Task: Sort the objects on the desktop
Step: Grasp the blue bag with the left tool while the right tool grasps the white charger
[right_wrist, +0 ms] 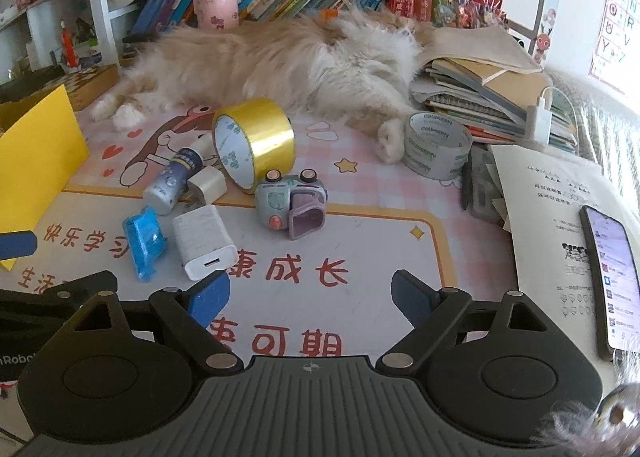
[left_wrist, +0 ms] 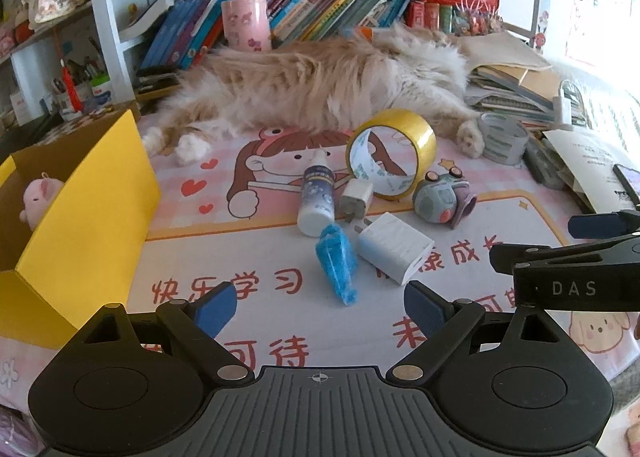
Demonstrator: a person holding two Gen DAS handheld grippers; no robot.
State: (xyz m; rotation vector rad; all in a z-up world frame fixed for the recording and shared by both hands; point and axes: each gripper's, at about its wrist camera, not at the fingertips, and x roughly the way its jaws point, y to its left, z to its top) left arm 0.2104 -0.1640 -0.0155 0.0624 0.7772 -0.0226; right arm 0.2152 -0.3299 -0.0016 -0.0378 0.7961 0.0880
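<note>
We are holding both grippers, left gripper [left_wrist: 320, 305] and right gripper [right_wrist: 310, 293], with jaws spread and empty above the bench's near edge. The blue packet [left_wrist: 336, 261] and white charger [left_wrist: 394, 247] are lying mid-bench, probably bound for the yellow box [left_wrist: 80, 217] at the left edge.

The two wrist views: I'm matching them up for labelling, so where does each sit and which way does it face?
Left wrist: on the left tongs, low over the mat, facing the cat; right tongs at right edge.
Right wrist: on the right tongs, same heading, further right; phone visible.
Shared: gold tape, white charger.
</note>
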